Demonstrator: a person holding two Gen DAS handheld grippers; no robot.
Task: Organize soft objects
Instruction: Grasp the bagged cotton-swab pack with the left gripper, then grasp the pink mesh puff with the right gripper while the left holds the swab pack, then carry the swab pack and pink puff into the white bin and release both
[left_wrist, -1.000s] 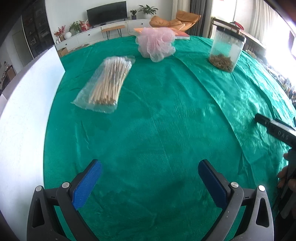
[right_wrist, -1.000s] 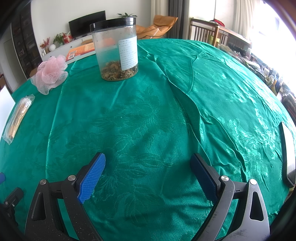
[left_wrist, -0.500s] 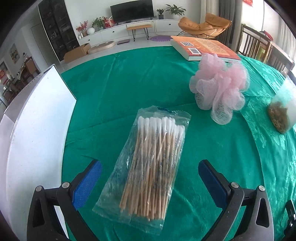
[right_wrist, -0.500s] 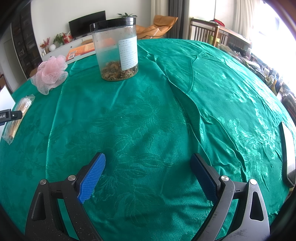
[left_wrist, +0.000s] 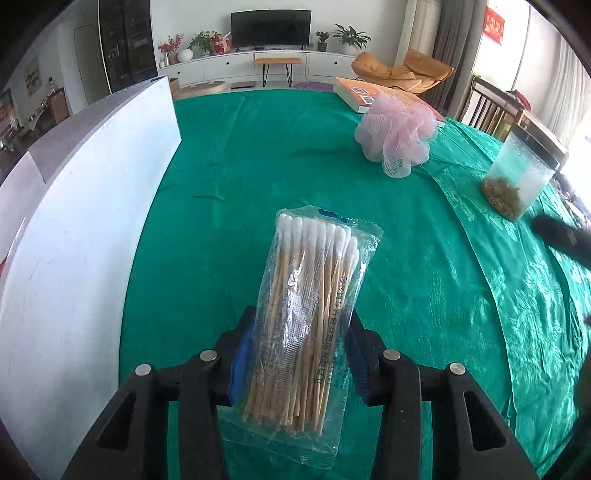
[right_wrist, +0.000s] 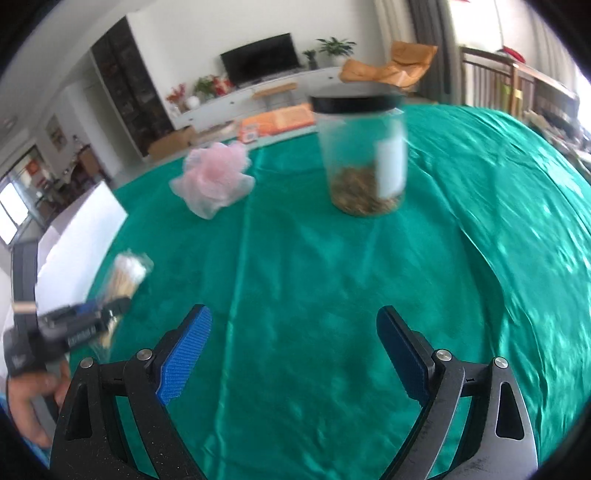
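A clear bag of cotton swabs (left_wrist: 314, 280) with wooden sticks lies lengthwise between the blue pads of my left gripper (left_wrist: 300, 321). The jaws are closing and both pads press against the bag's sides. In the right wrist view the same bag (right_wrist: 127, 275) sticks out of the left gripper (right_wrist: 92, 325) at the left edge, blurred. A pink mesh bath pouf (left_wrist: 399, 136) sits further back on the green tablecloth (left_wrist: 258, 166). My right gripper (right_wrist: 293, 317) hangs open over bare cloth, with the pouf (right_wrist: 216, 177) far ahead to its left.
A clear jar with a black lid (right_wrist: 364, 158) holds brown bits and stands right of the pouf. A white board (left_wrist: 74, 240) runs along the table's left side. An orange book (left_wrist: 364, 94) lies at the far edge. A hand (right_wrist: 22, 410) holds the left gripper.
The left gripper moved over the swab bag and its jaws went from wide open to closed on the bag. The right gripper rose and swung left, so the jar and pouf shifted right in its view.
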